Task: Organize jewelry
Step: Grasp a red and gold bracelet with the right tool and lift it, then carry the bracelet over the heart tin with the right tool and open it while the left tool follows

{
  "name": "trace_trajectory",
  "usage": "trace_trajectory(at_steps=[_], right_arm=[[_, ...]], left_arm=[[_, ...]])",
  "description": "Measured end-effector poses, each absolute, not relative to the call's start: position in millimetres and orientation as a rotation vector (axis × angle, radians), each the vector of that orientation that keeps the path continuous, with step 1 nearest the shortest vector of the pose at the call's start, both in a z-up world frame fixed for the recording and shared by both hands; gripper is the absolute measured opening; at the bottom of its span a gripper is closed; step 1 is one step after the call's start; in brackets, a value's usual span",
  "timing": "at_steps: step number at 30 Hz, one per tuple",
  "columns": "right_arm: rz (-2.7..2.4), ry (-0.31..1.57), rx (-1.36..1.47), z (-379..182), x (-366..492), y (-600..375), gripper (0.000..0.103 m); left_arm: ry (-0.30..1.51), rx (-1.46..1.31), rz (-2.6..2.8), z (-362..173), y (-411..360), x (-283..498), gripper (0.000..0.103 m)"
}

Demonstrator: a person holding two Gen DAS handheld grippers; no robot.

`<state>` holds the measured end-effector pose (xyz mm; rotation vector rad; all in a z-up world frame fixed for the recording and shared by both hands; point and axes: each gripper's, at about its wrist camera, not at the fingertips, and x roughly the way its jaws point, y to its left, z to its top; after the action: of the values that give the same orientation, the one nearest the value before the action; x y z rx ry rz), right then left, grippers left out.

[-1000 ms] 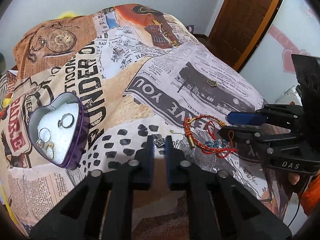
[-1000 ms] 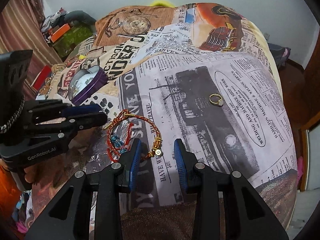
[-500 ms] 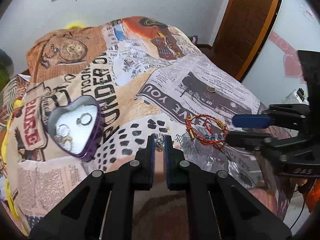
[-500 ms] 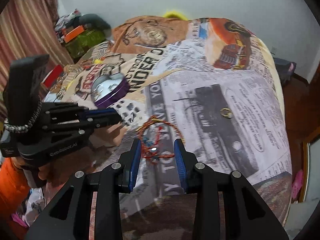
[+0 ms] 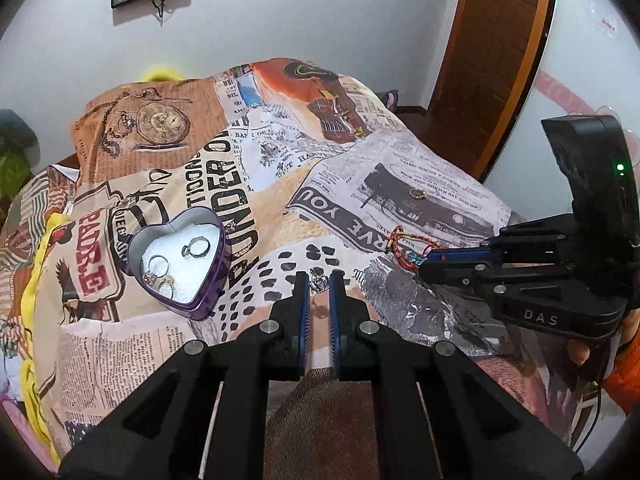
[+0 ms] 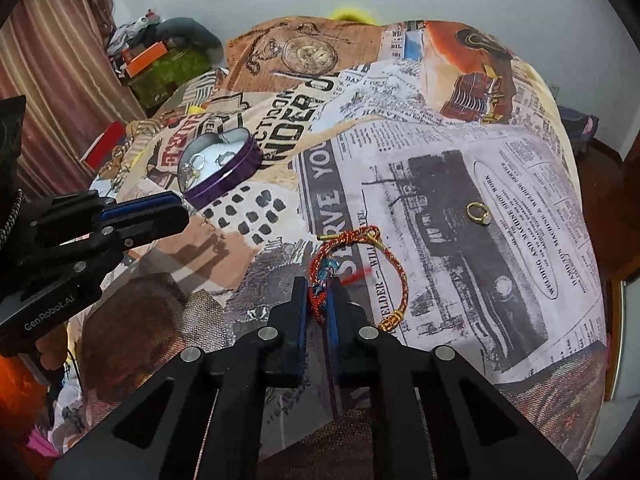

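The left gripper [image 5: 319, 282] has its jaws closed on a small silver charm [image 5: 319, 283] (an earring or pendant; too small to say which), lifted off the bedspread [image 5: 264, 216]. The right gripper [image 6: 319, 294] has its jaws clamped on the red braided bracelet [image 6: 394, 276] at its blue-beaded end, and the loop with its gold clasp trails out to the right over the newsprint pattern.

Both pieces look picked up, so the step in hand seems to be the carry to the purple heart-shaped tin [image 5: 218, 276], which lies to the left of the left gripper and already holds three rings [image 5: 196, 247] on white padding. Next, each gripper must reach over the tin's rim and release, the limp bracelet lowered so it does not drape outside.

A gold ring [image 6: 479, 213] lies alone further out on the bedspread. Whether the bracelet's loop touches the bedspread or hangs free is unclear.
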<state>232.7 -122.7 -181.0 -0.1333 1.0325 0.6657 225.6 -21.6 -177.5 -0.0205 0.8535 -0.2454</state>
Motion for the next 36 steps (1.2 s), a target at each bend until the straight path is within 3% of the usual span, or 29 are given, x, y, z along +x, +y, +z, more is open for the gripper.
trace_trajectory(at_steps=[21, 36], right_arm=[[0.699, 0.833, -0.138, -107.4, 227.0, -85.3, 0.008], [0.798, 0.791, -0.144, -99.3, 235.2, -12.1, 0.008]], left_arm=[[0.740, -0.063, -0.161, -135.5, 30.6, 205.6, 0.008], [0.714, -0.088, -0.094, -135.0, 81.8, 213.1, 0.008]])
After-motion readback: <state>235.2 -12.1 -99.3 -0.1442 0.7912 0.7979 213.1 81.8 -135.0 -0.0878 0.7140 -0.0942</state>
